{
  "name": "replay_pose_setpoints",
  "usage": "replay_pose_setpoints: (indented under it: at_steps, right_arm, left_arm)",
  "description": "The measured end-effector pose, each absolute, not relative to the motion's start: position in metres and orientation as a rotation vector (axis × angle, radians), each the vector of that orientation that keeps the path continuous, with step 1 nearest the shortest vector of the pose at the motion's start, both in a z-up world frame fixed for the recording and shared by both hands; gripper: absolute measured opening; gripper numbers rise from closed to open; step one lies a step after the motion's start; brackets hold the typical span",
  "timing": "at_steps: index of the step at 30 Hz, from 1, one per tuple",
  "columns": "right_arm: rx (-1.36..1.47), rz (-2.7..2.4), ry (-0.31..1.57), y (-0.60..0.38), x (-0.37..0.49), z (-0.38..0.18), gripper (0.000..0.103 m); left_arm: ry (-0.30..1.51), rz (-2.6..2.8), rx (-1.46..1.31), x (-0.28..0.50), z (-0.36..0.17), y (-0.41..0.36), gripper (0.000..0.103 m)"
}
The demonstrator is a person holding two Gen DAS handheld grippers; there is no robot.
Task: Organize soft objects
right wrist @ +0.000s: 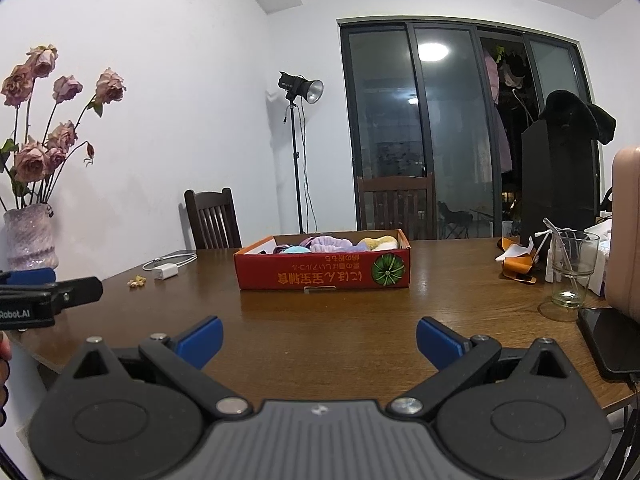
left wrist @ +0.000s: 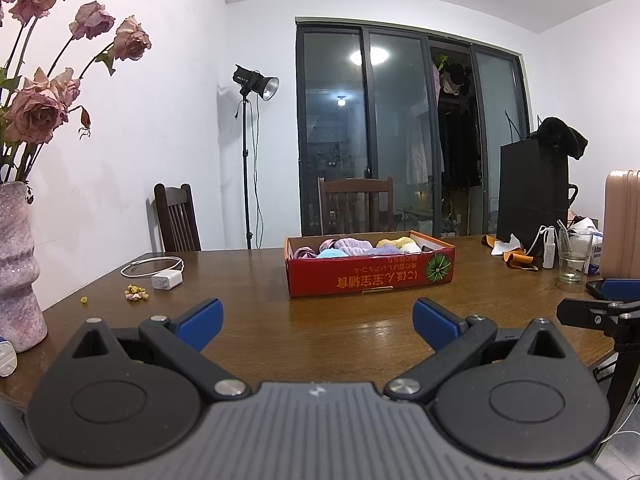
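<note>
Both hand-held grippers, left (left wrist: 318, 322) and right (right wrist: 319, 342), stood wide apart and empty above the brown wooden counter (right wrist: 340, 320). The pastel soft fabric items (left wrist: 356, 247) lay inside the shallow red cardboard box (left wrist: 370, 274), mid-counter, well ahead.

One red box (left wrist: 370, 276), two chairs (left wrist: 177, 218), one glass (left wrist: 575, 256), one vase (left wrist: 18, 272).
</note>
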State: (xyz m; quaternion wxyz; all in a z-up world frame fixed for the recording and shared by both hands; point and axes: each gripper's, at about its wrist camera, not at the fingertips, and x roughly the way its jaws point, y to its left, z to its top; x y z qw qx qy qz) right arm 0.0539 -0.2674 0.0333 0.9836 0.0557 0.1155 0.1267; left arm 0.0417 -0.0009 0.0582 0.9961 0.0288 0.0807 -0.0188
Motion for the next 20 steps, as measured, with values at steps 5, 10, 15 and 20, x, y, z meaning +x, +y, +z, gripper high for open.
replay_pose_setpoints:
  at_steps: [5, 10, 15, 20]
  right_arm:
    - [0.109, 0.255, 0.226, -0.2673, 0.0527, 0.0337, 0.103]
    - [0.111, 0.253, 0.216, -0.2683, 0.0511, 0.0338, 0.103]
    - [0.11, 0.254, 0.218, -0.2683, 0.0506, 0.0334, 0.103]
    - [0.109, 0.257, 0.209, -0.2671, 0.0499, 0.0338, 0.103]
  left_arm:
    - [0.153, -0.042, 0.06, 0.0406, 0.0576, -0.0016, 0.103]
    - [0.153, -0.049, 0.052, 0.0397, 0.0573, -0.0016, 0.103]
    - [0.13, -0.037, 0.054, 0.0388, 0.0574, -0.0024, 0.103]
    - [0.105, -0.05, 0.065, 0.0344, 0.0573, -0.005, 0.103]
